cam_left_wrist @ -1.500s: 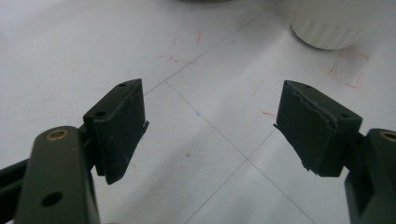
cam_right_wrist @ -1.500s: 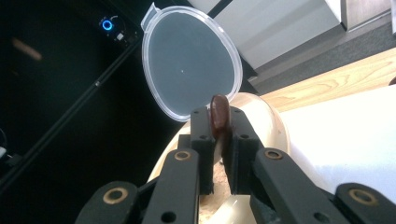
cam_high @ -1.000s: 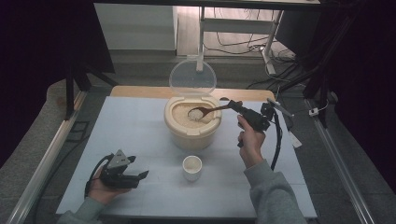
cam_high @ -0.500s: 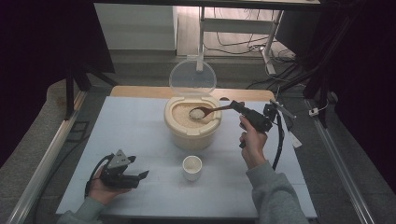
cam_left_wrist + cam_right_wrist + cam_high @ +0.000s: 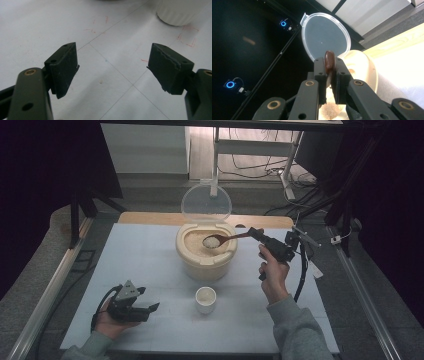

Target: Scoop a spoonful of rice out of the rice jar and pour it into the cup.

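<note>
A cream pot (image 5: 205, 257) stands mid-table with its clear lid (image 5: 206, 202) hinged upright behind it. My right gripper (image 5: 254, 234) is shut on the handle of a brown spoon (image 5: 211, 241), whose bowl carries white rice above the pot's opening. In the right gripper view the spoon handle (image 5: 329, 61) is pinched between the pads of my right gripper (image 5: 329, 75), with the lid (image 5: 325, 35) and the pot (image 5: 365, 70) beyond. A small white cup (image 5: 205, 299) sits in front of the pot. My left gripper (image 5: 152, 308) rests low at the front left, open with nothing in it (image 5: 112, 66).
The cup's base (image 5: 178, 12) shows at the top right of the left gripper view, on the white table sheet (image 5: 107, 37) marked with thin lines and red scribbles. A wooden board (image 5: 150, 218) edges the table behind the pot. Metal rails run along both table sides.
</note>
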The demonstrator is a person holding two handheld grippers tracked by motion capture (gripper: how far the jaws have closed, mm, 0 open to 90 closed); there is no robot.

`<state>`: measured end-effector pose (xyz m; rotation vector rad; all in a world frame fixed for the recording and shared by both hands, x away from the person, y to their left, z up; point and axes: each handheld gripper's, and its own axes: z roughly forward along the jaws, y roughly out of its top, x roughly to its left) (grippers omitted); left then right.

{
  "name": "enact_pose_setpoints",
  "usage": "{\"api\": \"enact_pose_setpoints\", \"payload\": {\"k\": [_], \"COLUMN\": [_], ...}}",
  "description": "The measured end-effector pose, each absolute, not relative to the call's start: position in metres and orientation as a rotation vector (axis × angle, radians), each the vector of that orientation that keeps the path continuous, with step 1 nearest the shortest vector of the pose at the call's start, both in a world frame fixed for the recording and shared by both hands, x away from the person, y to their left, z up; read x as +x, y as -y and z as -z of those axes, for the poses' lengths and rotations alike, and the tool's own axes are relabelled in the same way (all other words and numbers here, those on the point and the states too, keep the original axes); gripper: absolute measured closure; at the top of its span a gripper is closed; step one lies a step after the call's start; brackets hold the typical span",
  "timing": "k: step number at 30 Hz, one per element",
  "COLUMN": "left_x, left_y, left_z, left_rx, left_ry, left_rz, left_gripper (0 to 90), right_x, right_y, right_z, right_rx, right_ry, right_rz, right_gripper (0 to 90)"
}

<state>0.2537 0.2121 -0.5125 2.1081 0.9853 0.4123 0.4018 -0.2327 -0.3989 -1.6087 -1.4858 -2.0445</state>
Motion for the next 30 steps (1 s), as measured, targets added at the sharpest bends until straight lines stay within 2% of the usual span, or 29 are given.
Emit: {"api": "enact_pose_setpoints", "payload": {"k": [11, 30], "left_x": [0.254, 0.256], "left_y": [-0.212, -0.212], "left_z": [0.513, 0.514], "left_rx": [2.108, 2.115], "left_ry": [-0.988, -0.993], "left_rz": [-0.411, -0.411], "left_gripper": [23.6, 23.4], "right_x": [0.384, 0.351], "right_y": [0.239, 0.246], "right_z": [0.395, 0.411], "right_rx": [-1.546, -1.466], "right_ry": [1.508, 1.565], "right_rz": [2.016, 1.906], "right_gripper": [83.5, 83.5]}}
